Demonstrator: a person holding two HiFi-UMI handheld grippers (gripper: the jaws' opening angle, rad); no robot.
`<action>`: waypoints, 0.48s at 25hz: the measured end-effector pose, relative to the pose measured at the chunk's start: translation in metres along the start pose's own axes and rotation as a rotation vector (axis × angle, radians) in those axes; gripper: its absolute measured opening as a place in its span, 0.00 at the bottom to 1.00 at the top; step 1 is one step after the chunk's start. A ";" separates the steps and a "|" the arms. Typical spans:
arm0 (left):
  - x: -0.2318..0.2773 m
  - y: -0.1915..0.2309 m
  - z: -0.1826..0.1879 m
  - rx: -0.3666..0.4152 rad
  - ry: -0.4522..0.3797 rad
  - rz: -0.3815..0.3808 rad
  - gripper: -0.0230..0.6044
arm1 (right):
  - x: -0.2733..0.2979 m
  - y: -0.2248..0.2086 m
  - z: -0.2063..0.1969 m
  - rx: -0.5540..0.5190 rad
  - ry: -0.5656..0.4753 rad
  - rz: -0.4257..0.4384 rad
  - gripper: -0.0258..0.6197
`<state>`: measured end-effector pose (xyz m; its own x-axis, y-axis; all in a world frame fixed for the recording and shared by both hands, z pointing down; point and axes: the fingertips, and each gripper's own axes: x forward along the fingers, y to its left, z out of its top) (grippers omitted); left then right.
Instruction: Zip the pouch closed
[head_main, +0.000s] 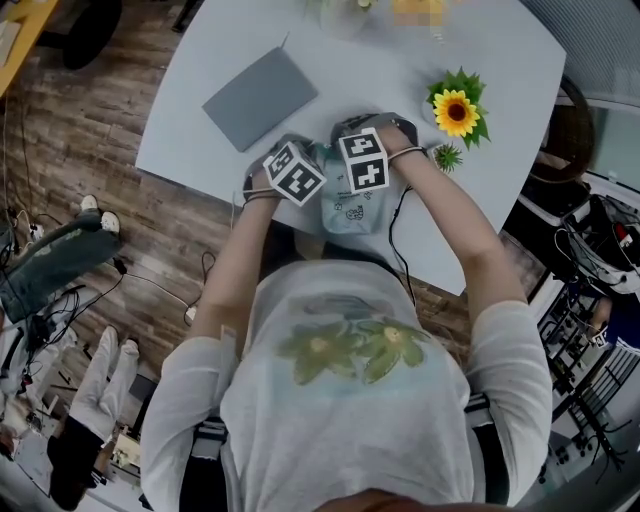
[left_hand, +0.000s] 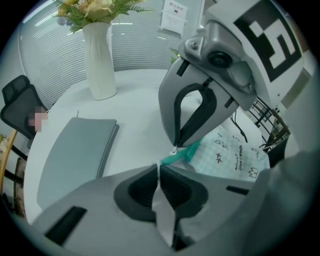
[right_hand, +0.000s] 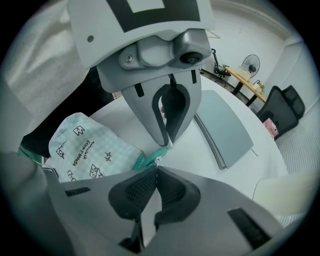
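– While the two tools crowd together like that, where is the pouch (head_main: 352, 212)?
– Flat on the white table (head_main: 500, 90), near the edge closest to the person, partly under both marker cubes. It is pale green check with small black prints. A teal zip (left_hand: 179, 155) runs along the end away from the person.
– What is the left gripper (left_hand: 160, 169) doing?
– Its jaws are pressed together at the end of the zip, and a thin pale sliver shows between the tips. It points steeply down.
– And the right gripper (right_hand: 156, 168)?
– Jaws together as well, with the tips on the teal band just beside the left one's. A small pale bit sits at that spot, and I cannot tell whether it is the pull.
– So the two nearly meet?
– Yes, over the same end of the zip. From the head view the cubes sit side by side, the left one tilted.
– How far is the zip shut?
– Can't tell, because the grippers cover most of it.
– Anything else on the table?
– A closed grey notebook (head_main: 262, 97) lies to the left beyond the pouch, apart from it. A sunflower (head_main: 457, 112) sits to the right, near the right wrist, with a small green sprig (head_main: 447, 156) beside it. A white vase (left_hand: 100, 60) of flowers stands at the far side, past the notebook.
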<state>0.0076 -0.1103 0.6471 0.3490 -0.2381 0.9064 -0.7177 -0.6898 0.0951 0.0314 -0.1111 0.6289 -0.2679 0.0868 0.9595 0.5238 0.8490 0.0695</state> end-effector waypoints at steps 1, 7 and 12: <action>0.000 0.000 0.000 -0.001 0.001 -0.001 0.07 | -0.001 0.001 0.000 -0.001 0.005 0.003 0.07; -0.002 0.000 0.000 0.001 -0.001 -0.002 0.07 | -0.003 0.003 -0.001 -0.001 0.012 -0.002 0.07; -0.002 0.000 0.000 -0.001 -0.001 -0.002 0.07 | -0.005 0.008 -0.005 -0.002 0.020 0.003 0.07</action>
<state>0.0072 -0.1096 0.6457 0.3508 -0.2377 0.9058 -0.7177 -0.6896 0.0969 0.0405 -0.1073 0.6263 -0.2504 0.0791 0.9649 0.5263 0.8477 0.0670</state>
